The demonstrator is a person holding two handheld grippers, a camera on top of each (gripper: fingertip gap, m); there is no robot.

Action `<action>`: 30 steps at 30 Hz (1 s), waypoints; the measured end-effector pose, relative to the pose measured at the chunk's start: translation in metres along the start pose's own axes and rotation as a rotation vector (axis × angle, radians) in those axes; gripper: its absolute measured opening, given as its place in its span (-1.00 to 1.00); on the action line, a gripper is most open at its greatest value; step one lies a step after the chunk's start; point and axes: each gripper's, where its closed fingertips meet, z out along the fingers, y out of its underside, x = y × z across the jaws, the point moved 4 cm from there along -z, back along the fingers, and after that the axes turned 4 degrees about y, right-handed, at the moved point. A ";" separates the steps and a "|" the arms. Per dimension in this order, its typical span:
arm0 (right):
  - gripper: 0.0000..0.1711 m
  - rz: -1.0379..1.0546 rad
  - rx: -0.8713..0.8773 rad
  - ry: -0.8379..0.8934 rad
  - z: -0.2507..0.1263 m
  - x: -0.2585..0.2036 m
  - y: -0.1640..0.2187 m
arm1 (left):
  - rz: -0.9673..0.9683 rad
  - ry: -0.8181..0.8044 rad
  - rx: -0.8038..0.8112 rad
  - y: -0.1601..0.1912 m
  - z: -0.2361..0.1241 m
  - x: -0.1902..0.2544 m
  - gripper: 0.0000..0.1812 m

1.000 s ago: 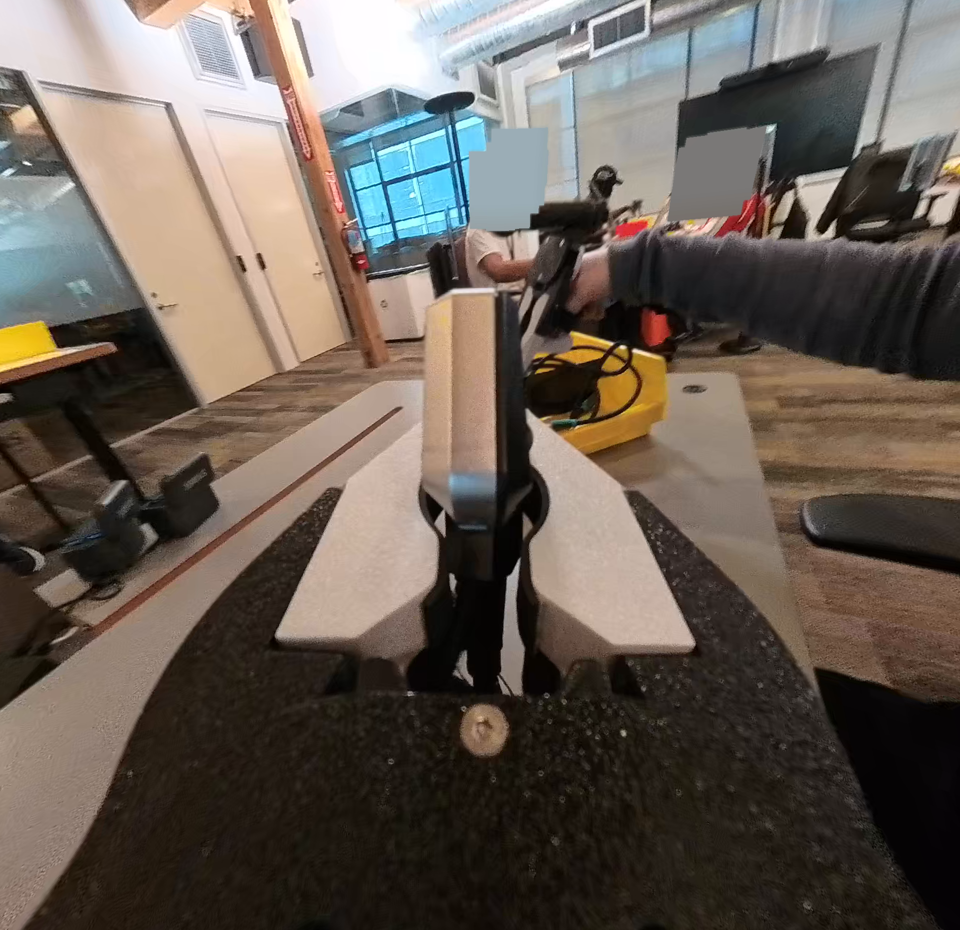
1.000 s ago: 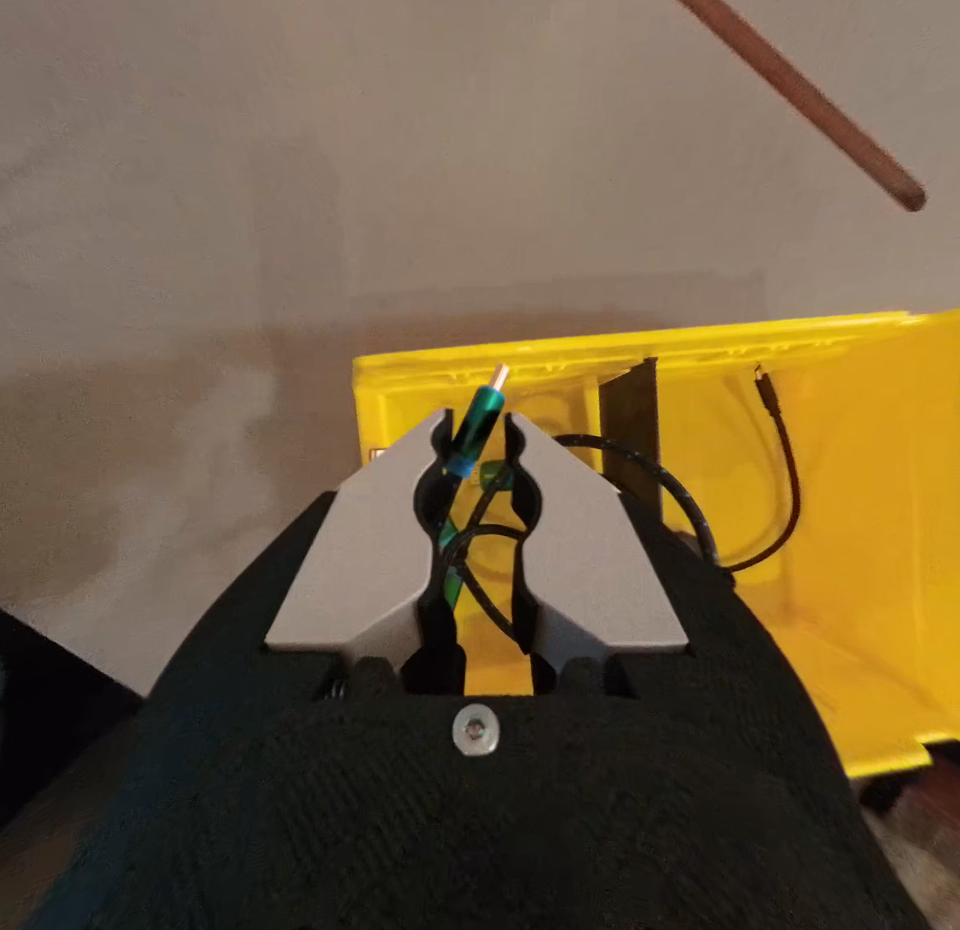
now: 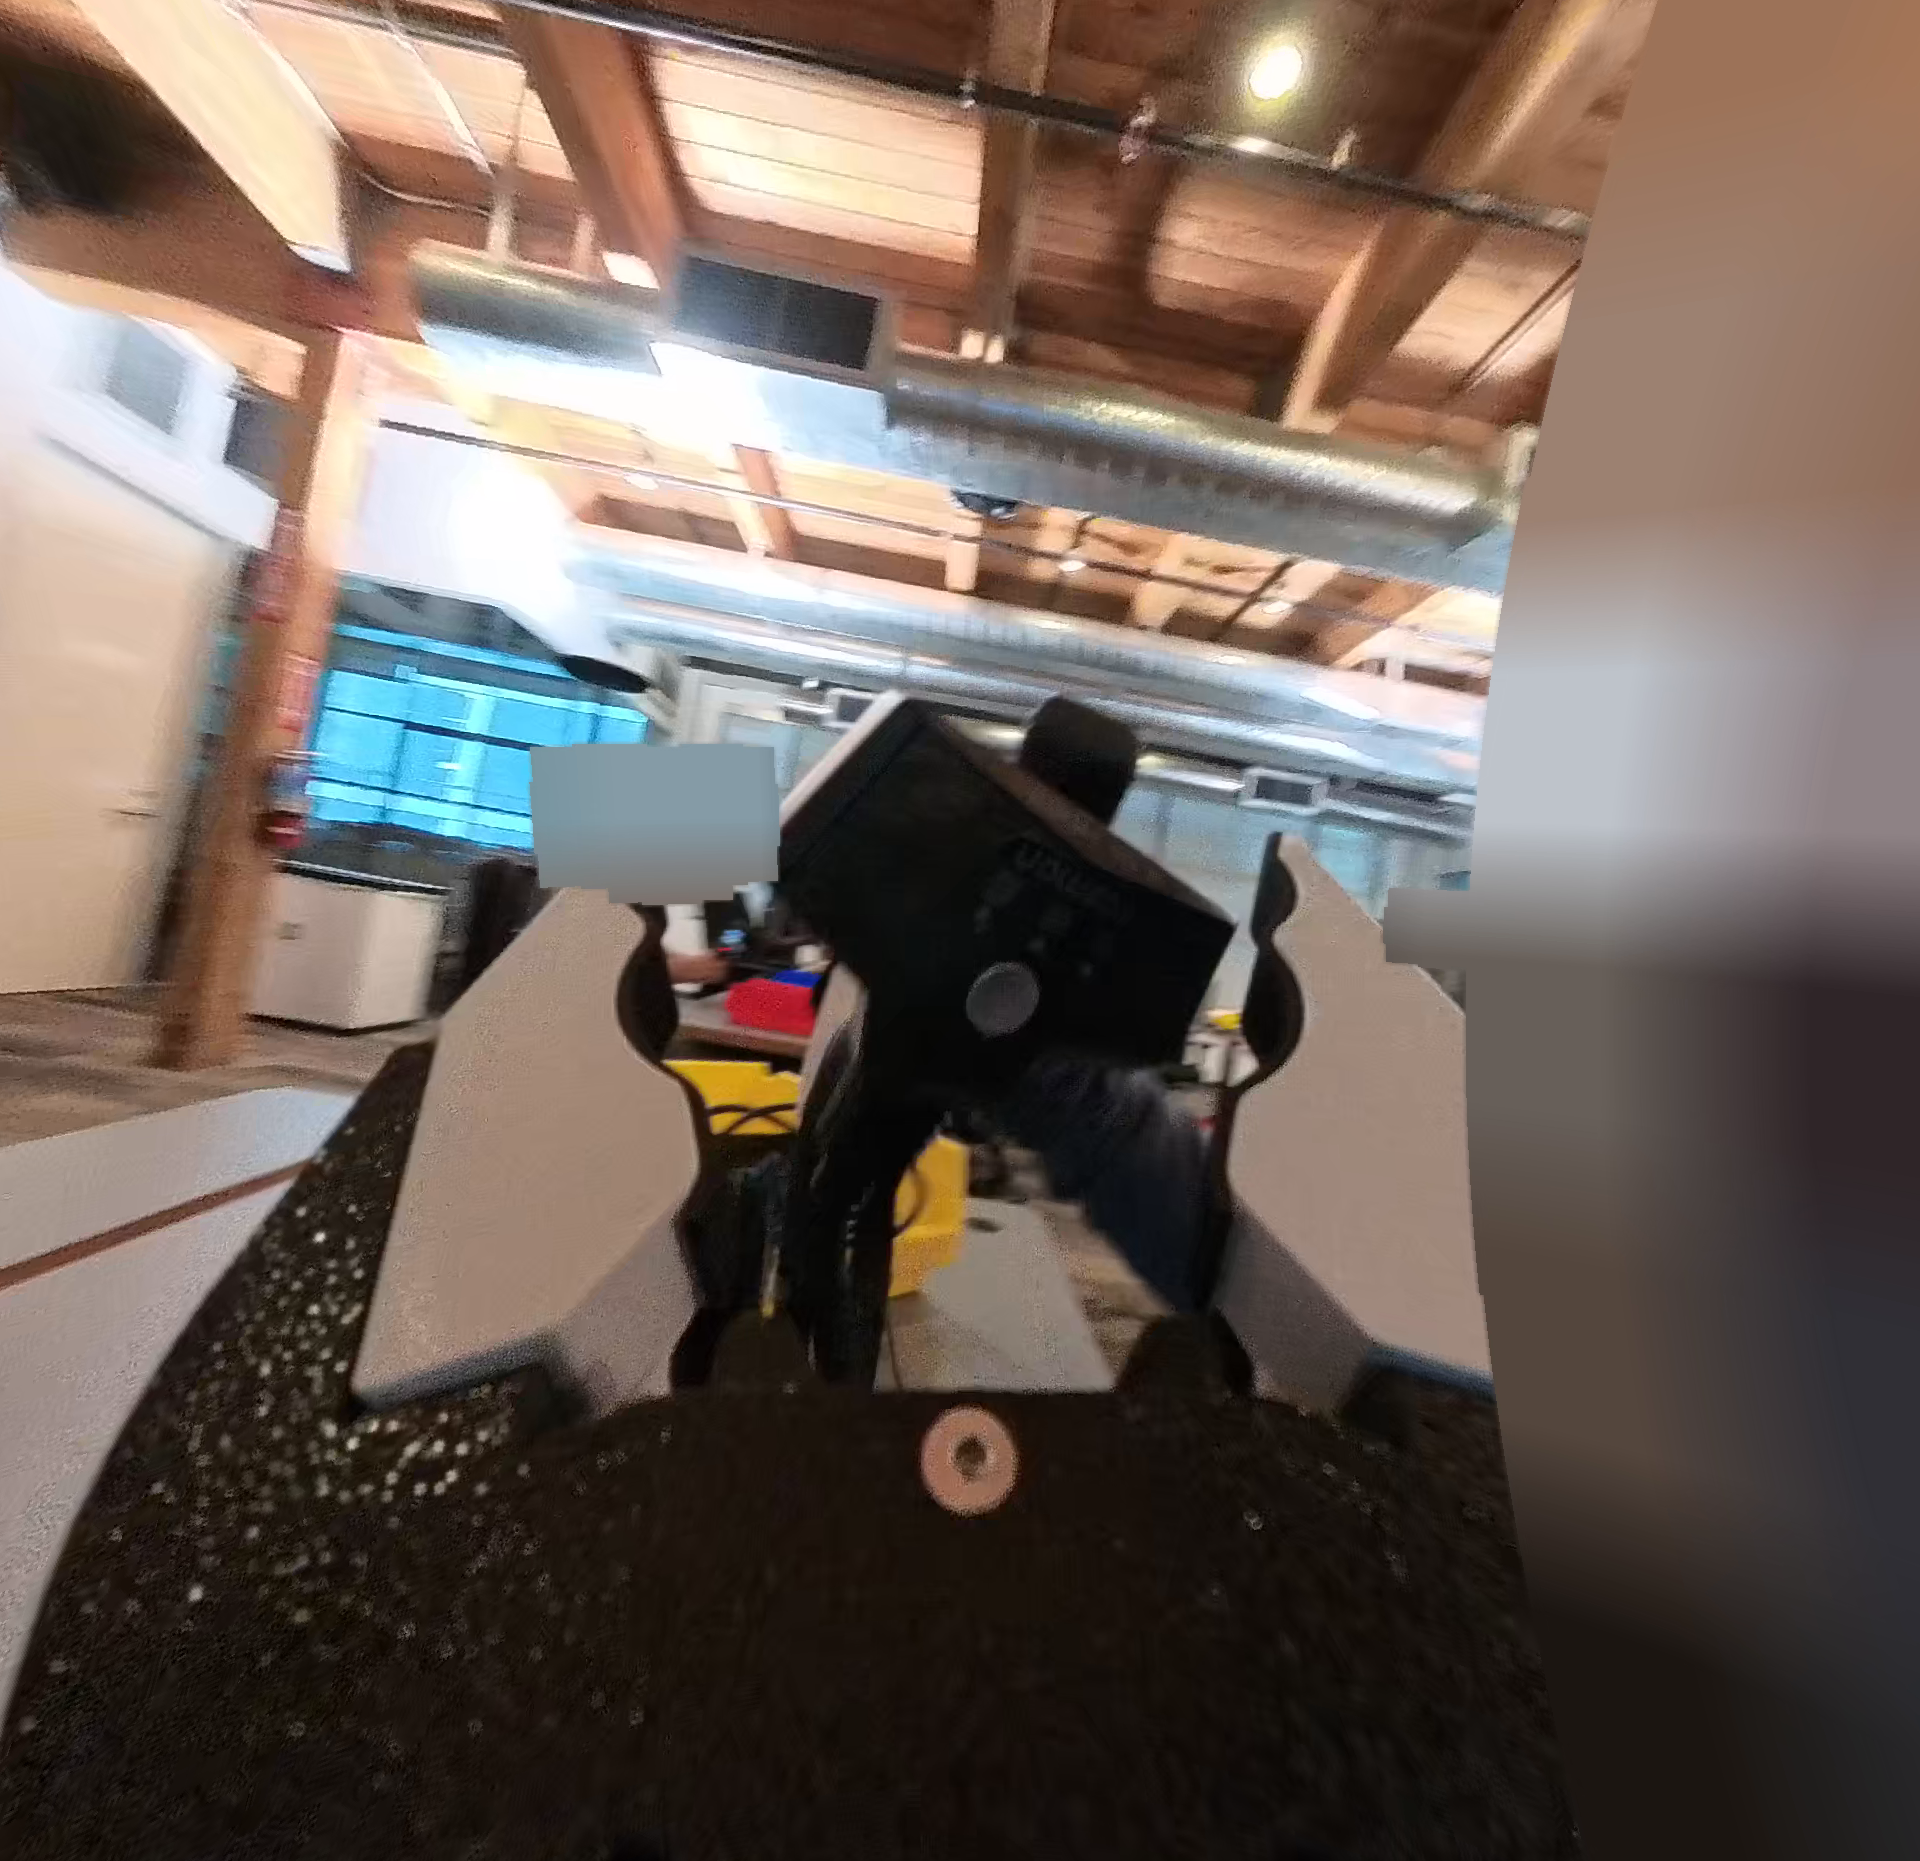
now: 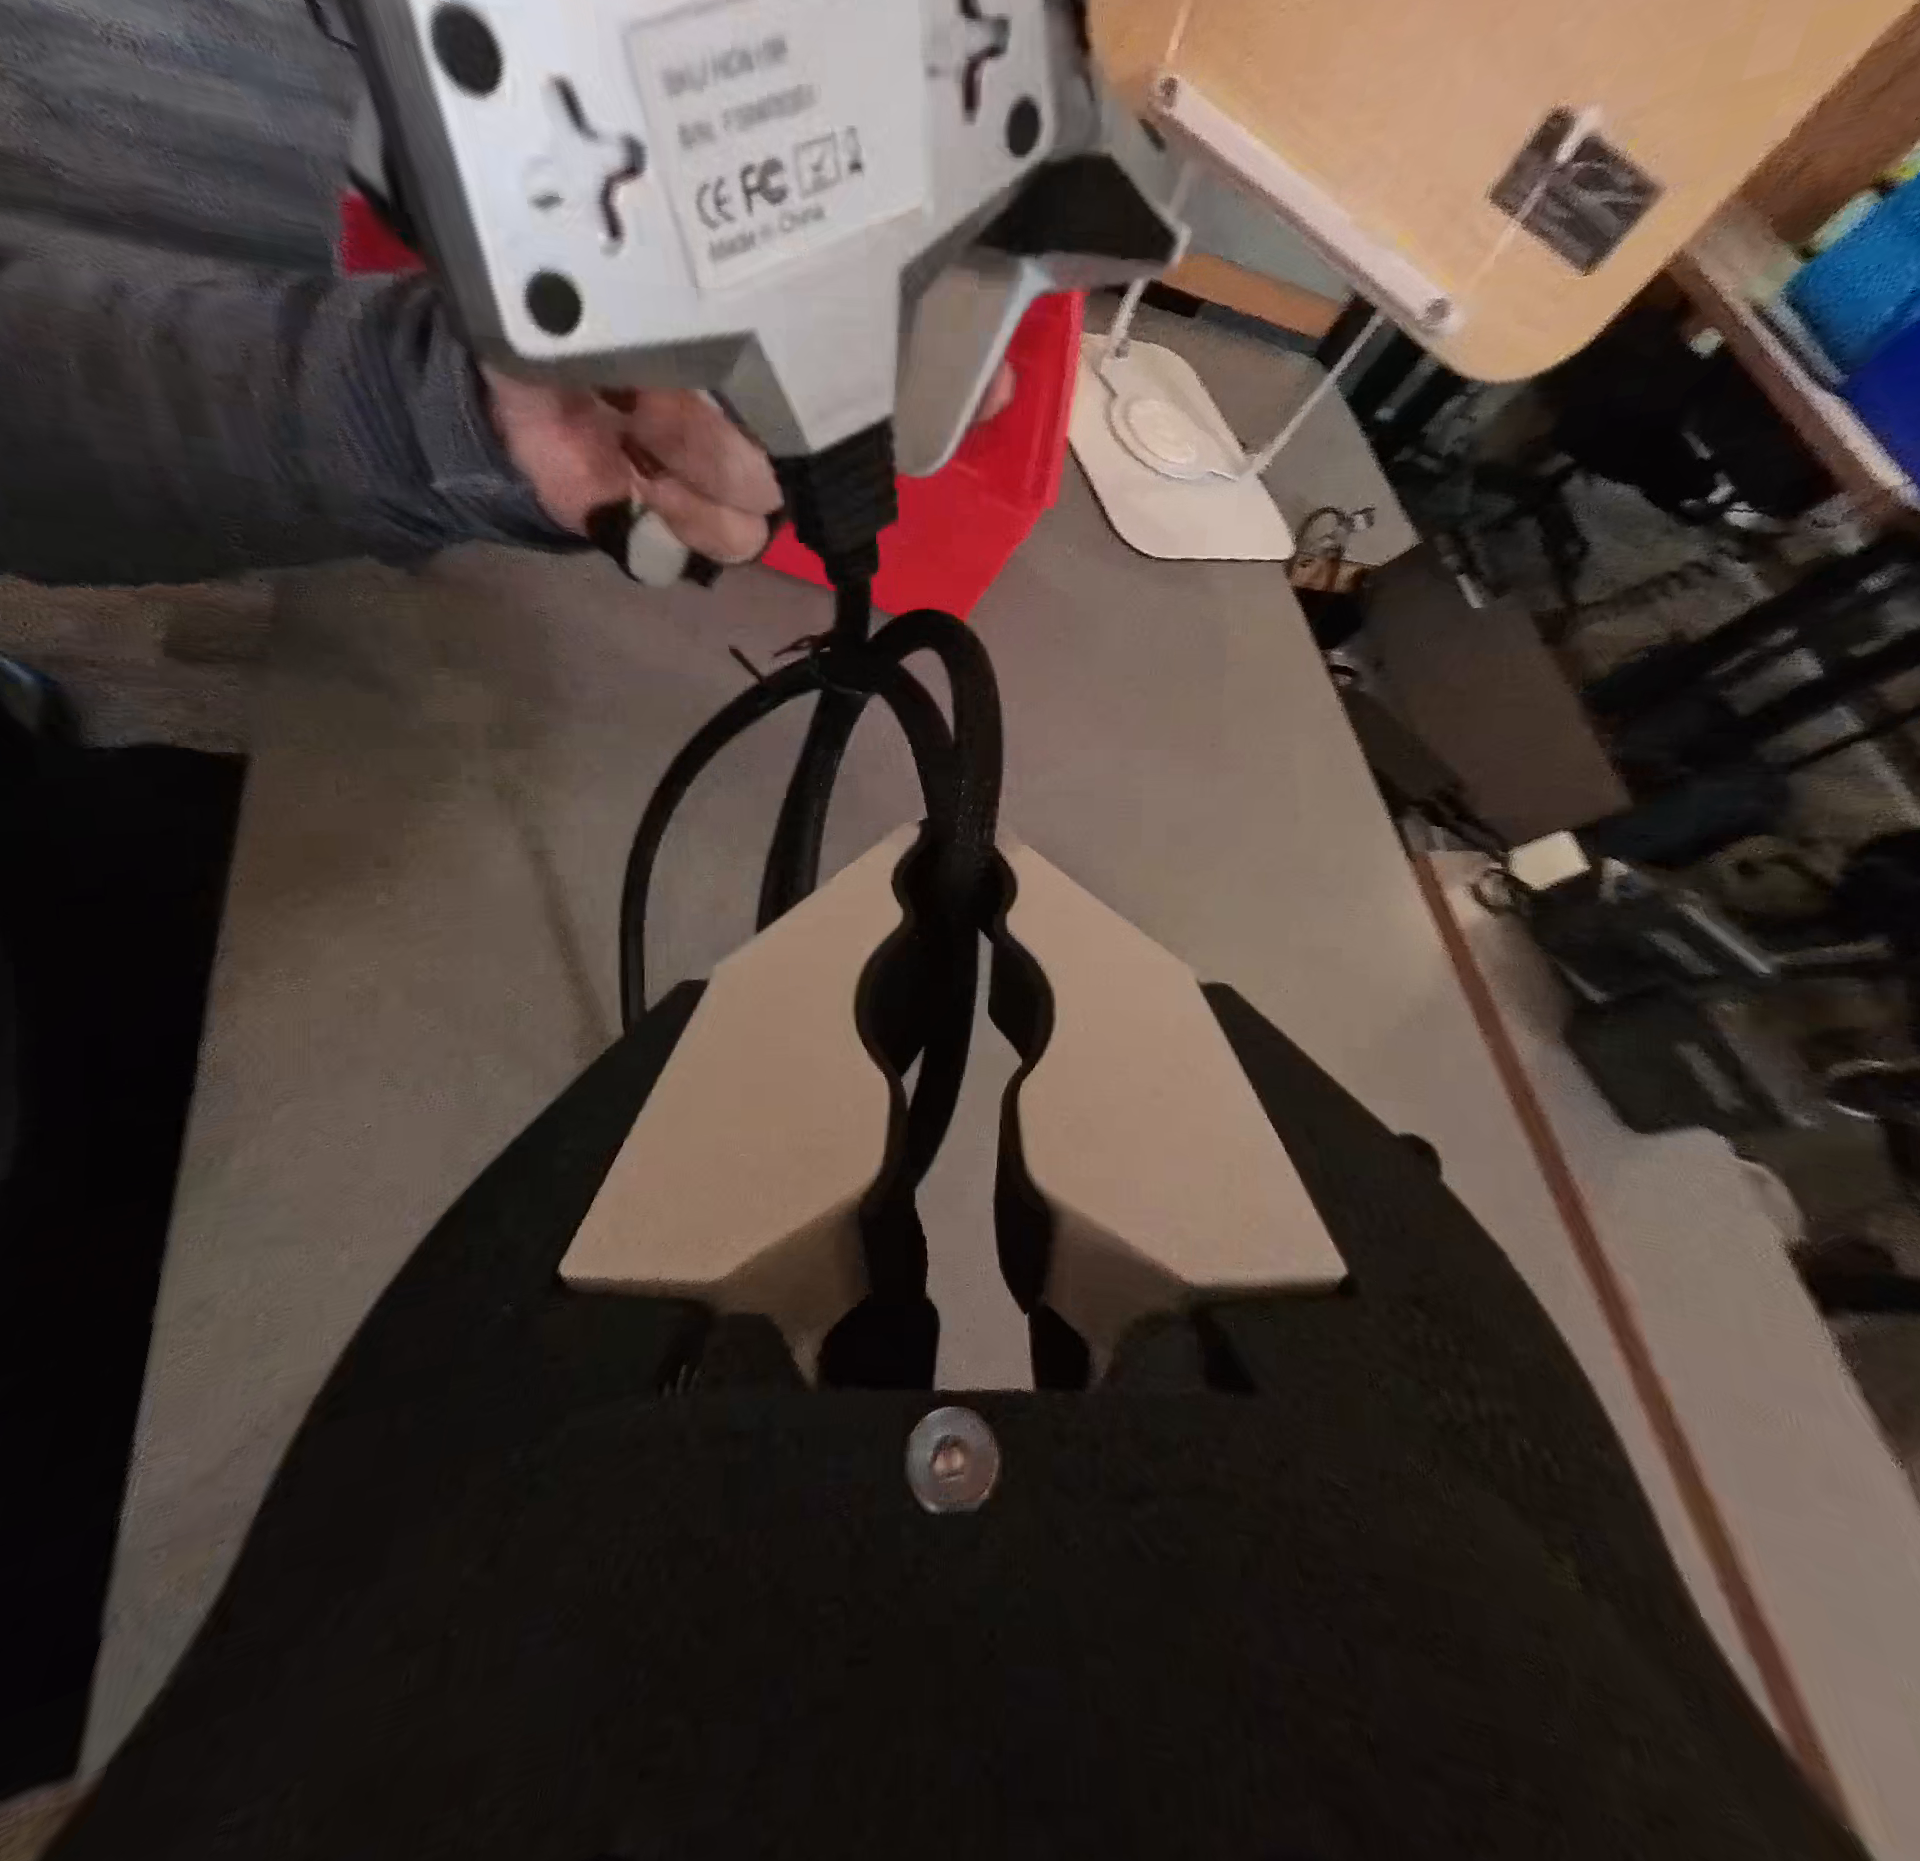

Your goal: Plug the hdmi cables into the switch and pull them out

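Observation:
The HDMI switch [image 4: 707, 149] is up in the air with its silver underside and label toward the right wrist view. Its black top with a round button [image 3: 997, 897] faces the left wrist view. My left gripper [image 3: 940, 881] has its jaws wide apart around the switch and holds it by its sides. One of its grey fingers [image 4: 956, 357] lies against the switch's edge. A black plug [image 4: 842, 502] sits in the switch. Its braided HDMI cable [image 4: 956, 731] loops down into my right gripper [image 4: 951, 845], which is shut on it.
A grey table [image 4: 416, 876] lies below, with a red bin [image 4: 966, 481] and a white stand base [image 4: 1174, 461] at its far end. A yellow bin [image 3: 925, 1219] with cables sits behind the switch. A sleeved hand [image 4: 623, 461] is under the switch. Gear clutters the floor [image 4: 1662, 876] on the right.
The left view has tilted up toward the ceiling, and its jaws now span the switch instead of pinching its thin edge. The right gripper left the green-tipped plug and yellow bin; it now grips the black cable.

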 end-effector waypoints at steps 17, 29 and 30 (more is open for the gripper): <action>-0.94 -0.195 -0.424 0.819 -0.258 0.186 -0.007 | 0.558 -0.775 -0.381 0.083 -0.056 -0.090 -0.23; -0.94 0.137 -0.948 0.783 -0.272 0.217 0.233 | 0.640 -0.818 -0.561 0.124 -0.055 -0.102 -0.06; -0.93 0.215 -0.972 0.735 -0.266 0.211 0.250 | 0.614 -0.823 -0.553 0.124 -0.057 -0.104 -0.06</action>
